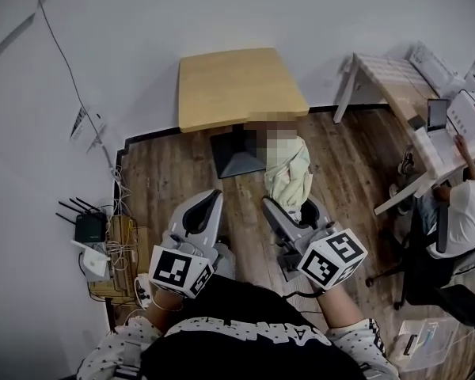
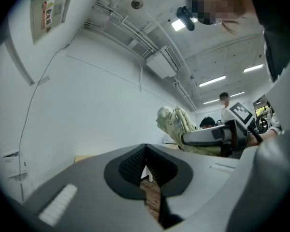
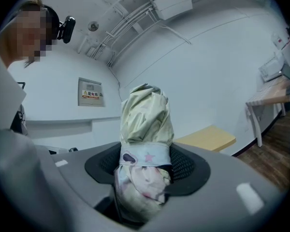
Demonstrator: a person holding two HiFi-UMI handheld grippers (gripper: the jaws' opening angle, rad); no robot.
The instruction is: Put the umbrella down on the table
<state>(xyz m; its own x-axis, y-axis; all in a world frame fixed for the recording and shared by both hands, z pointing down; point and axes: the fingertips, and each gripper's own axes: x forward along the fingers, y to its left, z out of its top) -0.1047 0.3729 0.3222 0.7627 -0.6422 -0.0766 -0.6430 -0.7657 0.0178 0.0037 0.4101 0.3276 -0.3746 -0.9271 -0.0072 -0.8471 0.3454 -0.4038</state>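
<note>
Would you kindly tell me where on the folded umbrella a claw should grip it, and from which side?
Grip the umbrella at its strap, where the band cinches the loose cloth into a firm, narrow bundle. Come in from the side, across its length, as the right claw holds it now. The puffy cloth above would likely squash and slip.

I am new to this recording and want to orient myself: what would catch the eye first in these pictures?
The pale yellow folded umbrella stands out first, clamped in the right gripper above the wooden floor. Ahead of it, against the white wall, stands the light wooden table. The left gripper, beside the right one, holds nothing, and its jaws are together.
</note>
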